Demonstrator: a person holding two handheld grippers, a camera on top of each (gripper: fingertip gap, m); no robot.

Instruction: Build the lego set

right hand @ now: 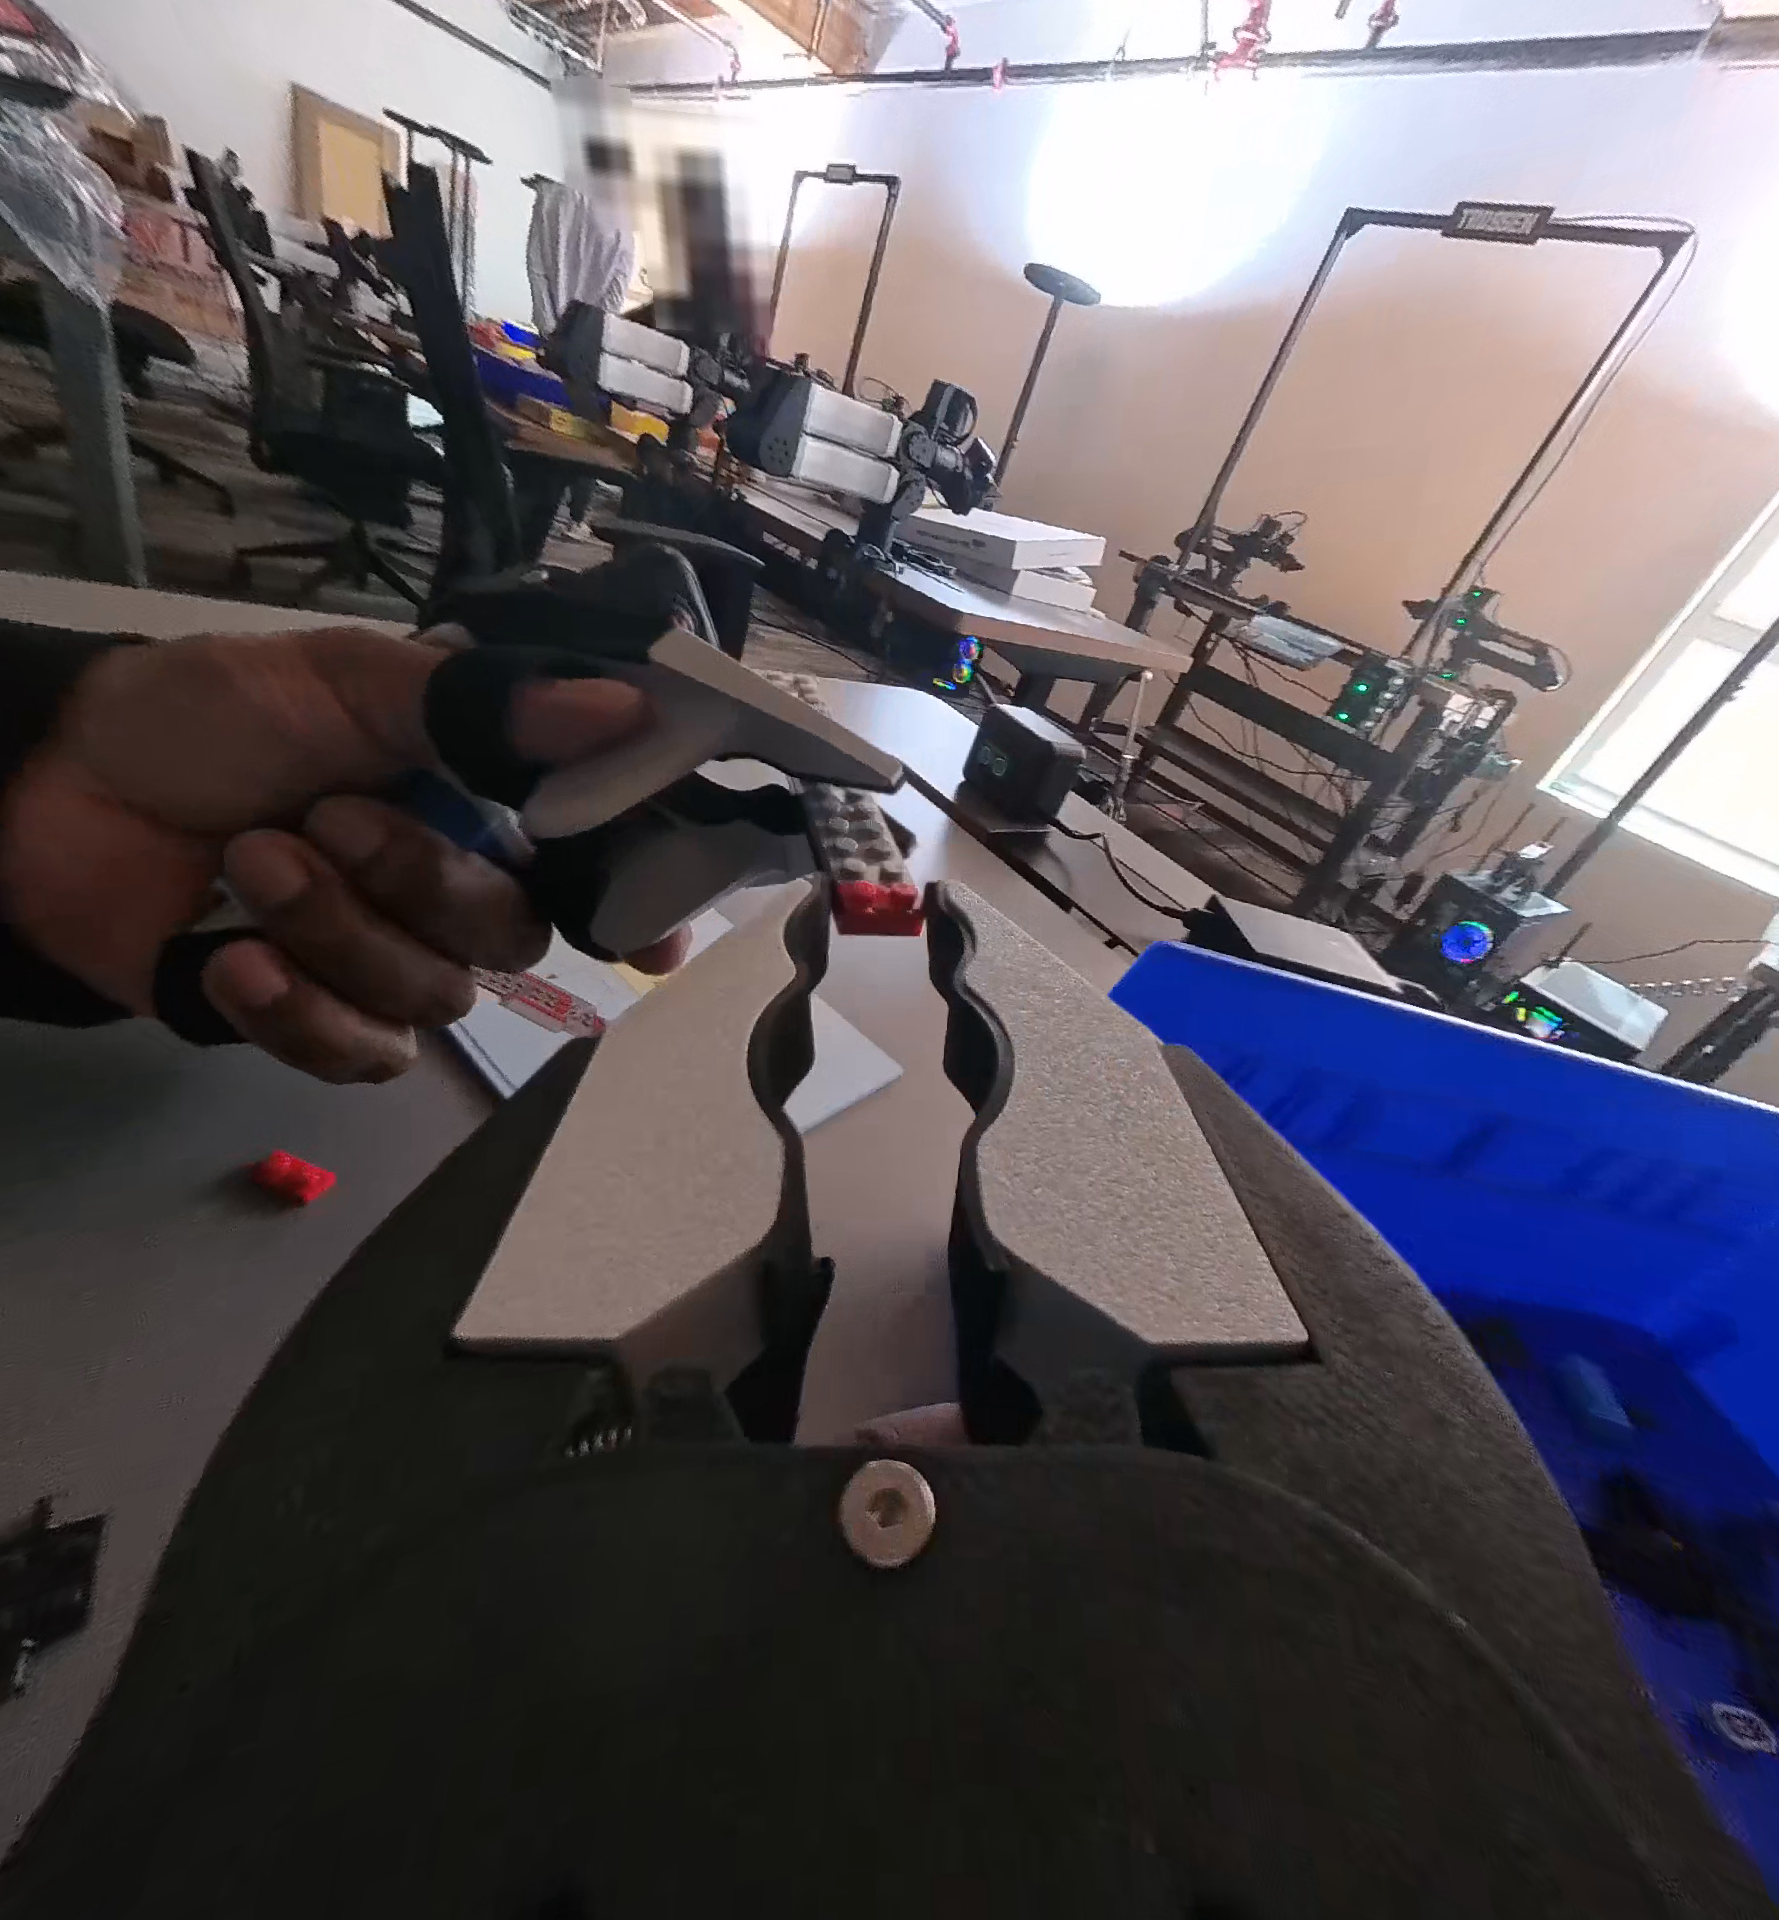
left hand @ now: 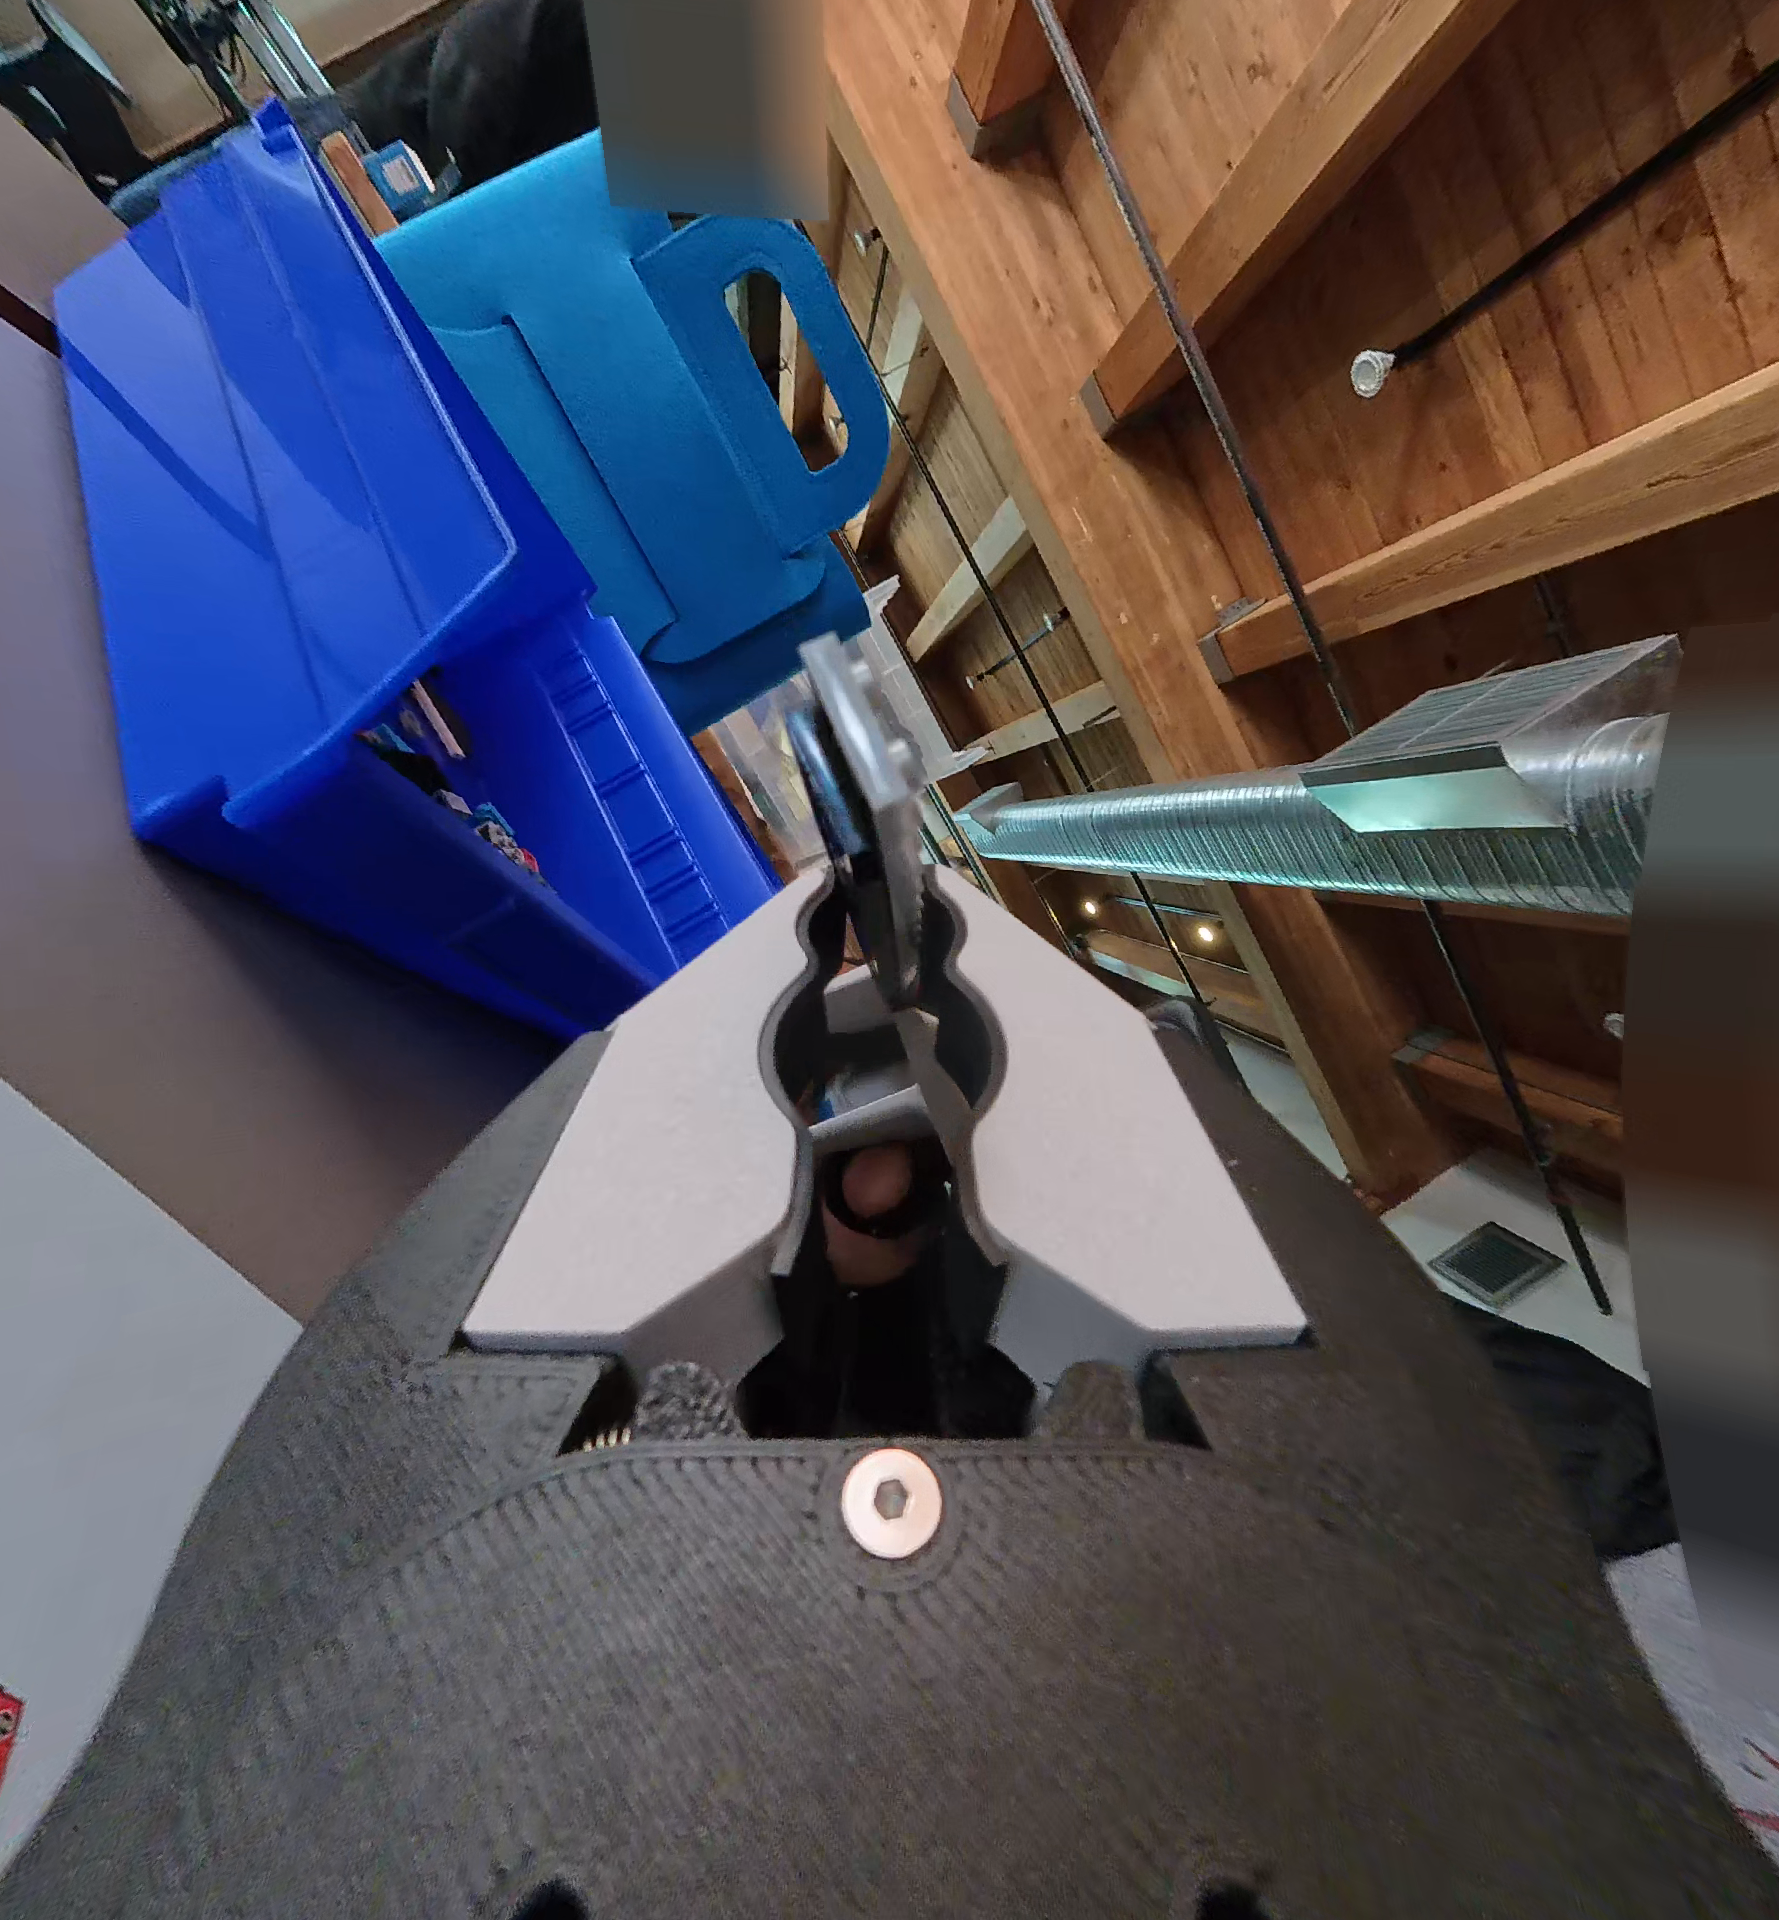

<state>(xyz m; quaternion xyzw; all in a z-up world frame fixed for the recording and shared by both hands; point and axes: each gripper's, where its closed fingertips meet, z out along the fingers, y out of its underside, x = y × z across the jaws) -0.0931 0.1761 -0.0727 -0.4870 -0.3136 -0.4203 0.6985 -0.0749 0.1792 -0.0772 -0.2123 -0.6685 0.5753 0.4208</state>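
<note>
Red is the small brick (right hand: pixel 877 908) that sits between the tips of the right gripper (right hand: pixel 877 902); its two grey fingers (right hand: pixel 1103 1164) stand a little apart along their length and close on the brick only at the very tips, so the jaws are clamped on it. Touching the brick from 11 o'clock is a dark studded plate (right hand: pixel 845 826); this plate is held in the left gripper (right hand: pixel 812 821), which enters the right wrist view from 9 o'clock, carried by a person's hand (right hand: pixel 272 831) in a fingerless black glove.

In the left wrist view the left gripper (left hand: pixel 880 914) points up toward a wooden ceiling (left hand: pixel 1384 312) and a silver duct (left hand: pixel 1332 831); its jaws are pressed together on the same plate (left hand: pixel 864 790), seen here edge-on and blurred, standing out from the tips toward 12 o'clock.

On the grey table (right hand: pixel 137 1299) a second red piece (right hand: pixel 293 1178) lies at 9 o'clock from the right gripper, well apart from it; a dark piece (right hand: pixel 23 1600) lies at 8 o'clock near the picture's edge; a sheet of paper (right hand: pixel 843 1070) lies under the raised grippers. A blue bin (right hand: pixel 1487 1195) stands at 3 o'clock beside the right gripper; in the left wrist view the blue bin (left hand: pixel 345 520) is at 10 o'clock, with small mixed pieces inside that I cannot tell apart.
</note>
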